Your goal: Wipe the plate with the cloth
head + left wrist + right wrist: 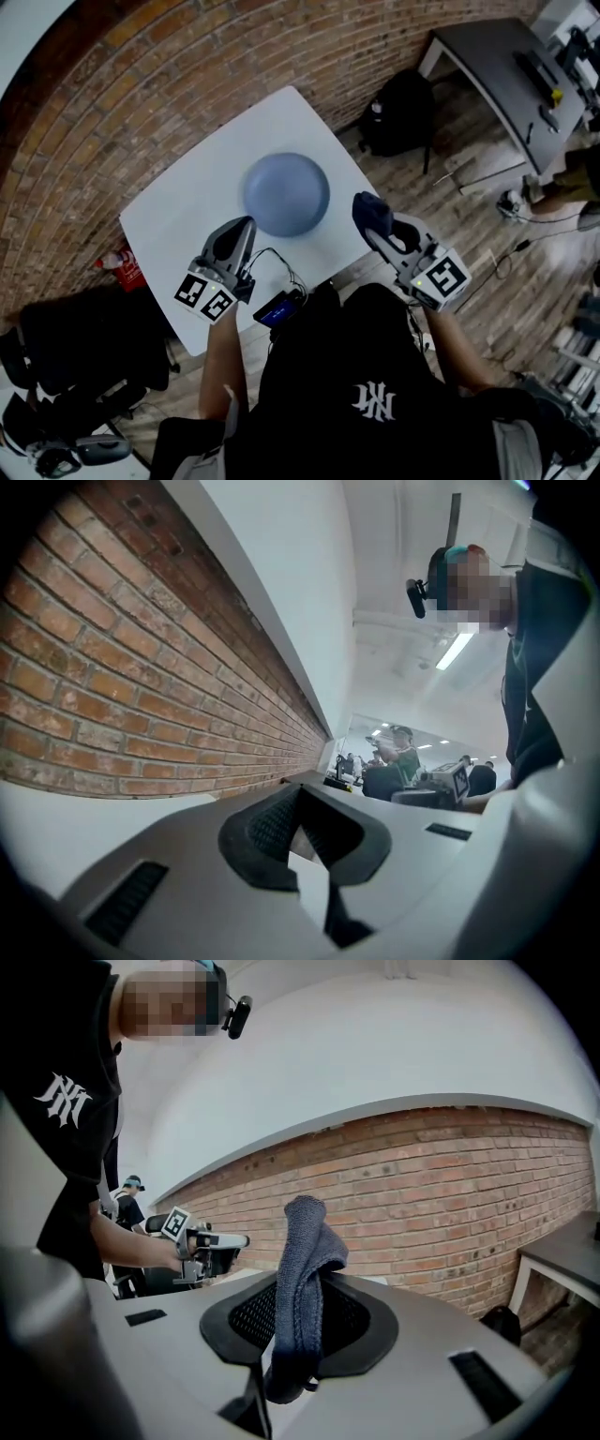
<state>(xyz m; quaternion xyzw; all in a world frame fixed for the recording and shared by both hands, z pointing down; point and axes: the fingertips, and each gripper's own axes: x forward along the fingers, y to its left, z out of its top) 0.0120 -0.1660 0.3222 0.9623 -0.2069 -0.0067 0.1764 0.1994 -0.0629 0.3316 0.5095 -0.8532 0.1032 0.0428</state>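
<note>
A round blue-grey plate [286, 194] lies on the white table [178, 211] in the head view. My right gripper [377, 225] hovers just right of the plate, shut on a dark blue cloth [371, 211]. In the right gripper view the cloth [302, 1269] stands up folded between the black pads [352, 1321], its end hanging below them. My left gripper [246, 227] sits at the plate's lower left, near its rim. Its jaws meet at the tips with nothing between them [298, 822]. Neither gripper view shows the plate.
A brick wall [141, 84] runs behind the table. A black backpack [398, 111] and a grey desk [502, 66] stand at the right. A red object [120, 264] lies on the floor left of the table. A small lit device [278, 309] with cables sits by the near edge.
</note>
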